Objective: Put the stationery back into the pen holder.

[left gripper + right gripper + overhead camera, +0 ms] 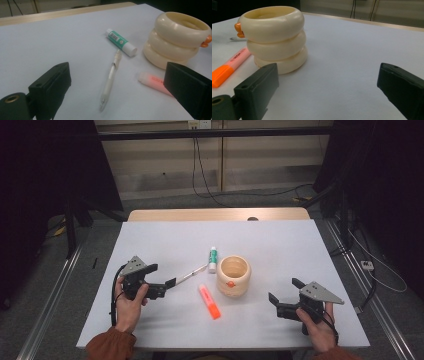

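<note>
Two black jaws of the left tongs (110,100) are standing spread wide at the bottom of the left gripper view, and the pen (110,80) is lying on the desk (50,45) right between them, a little ahead. It is pointing its tip toward the tongs and its cap toward the glue stick (121,42), which is resting just beyond it. My judgement is that the left tongs are lining up with the pen in order to pick it up, because the jaws are framing it on both sides without touching it.

Beside the pen, the orange marker (209,301) is lying flat in front of the holder (233,275), a cream cup shaped like stacked rings with a small orange knob. The holder is standing upright near the middle of the desk, probably as the place for the writing things.

Farther out, the right tongs (284,295) are also spread and holding nothing. They are facing the holder from the right, near but apart, perhaps waiting to steady it.
</note>
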`<action>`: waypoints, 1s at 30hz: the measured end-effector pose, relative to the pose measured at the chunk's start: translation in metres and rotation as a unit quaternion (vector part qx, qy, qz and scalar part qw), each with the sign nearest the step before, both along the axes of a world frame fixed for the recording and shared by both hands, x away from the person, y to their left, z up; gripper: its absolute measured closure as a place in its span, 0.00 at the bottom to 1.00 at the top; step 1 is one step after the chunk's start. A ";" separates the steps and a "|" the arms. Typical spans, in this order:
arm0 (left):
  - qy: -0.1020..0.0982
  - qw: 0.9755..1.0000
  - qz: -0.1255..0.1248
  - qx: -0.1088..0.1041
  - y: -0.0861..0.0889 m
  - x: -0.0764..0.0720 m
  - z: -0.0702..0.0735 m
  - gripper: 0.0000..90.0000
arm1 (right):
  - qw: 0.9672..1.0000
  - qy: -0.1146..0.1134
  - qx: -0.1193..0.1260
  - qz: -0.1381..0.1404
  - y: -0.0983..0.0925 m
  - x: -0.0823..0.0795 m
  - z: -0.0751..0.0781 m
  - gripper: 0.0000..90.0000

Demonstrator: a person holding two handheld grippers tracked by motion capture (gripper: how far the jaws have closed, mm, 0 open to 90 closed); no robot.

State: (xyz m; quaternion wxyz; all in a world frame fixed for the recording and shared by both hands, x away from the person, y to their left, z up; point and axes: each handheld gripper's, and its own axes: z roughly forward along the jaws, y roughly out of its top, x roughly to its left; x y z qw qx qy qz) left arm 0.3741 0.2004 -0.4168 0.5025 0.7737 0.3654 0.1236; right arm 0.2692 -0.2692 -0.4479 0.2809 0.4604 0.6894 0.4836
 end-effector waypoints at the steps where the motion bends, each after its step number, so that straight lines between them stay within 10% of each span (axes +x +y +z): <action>1: 0.004 1.000 0.001 0.000 0.002 0.001 0.000 0.08 | 1.000 0.002 0.001 0.000 0.000 0.000 0.000 0.04; 17: 0.039 0.998 -0.012 0.039 -0.002 0.026 0.005 0.09 | 1.000 0.005 0.001 0.001 0.001 0.002 -0.001 0.04; 30: 0.081 0.988 -0.062 0.115 -0.035 0.055 -0.003 0.17 | 1.000 0.005 0.002 0.000 0.001 0.003 -0.001 0.04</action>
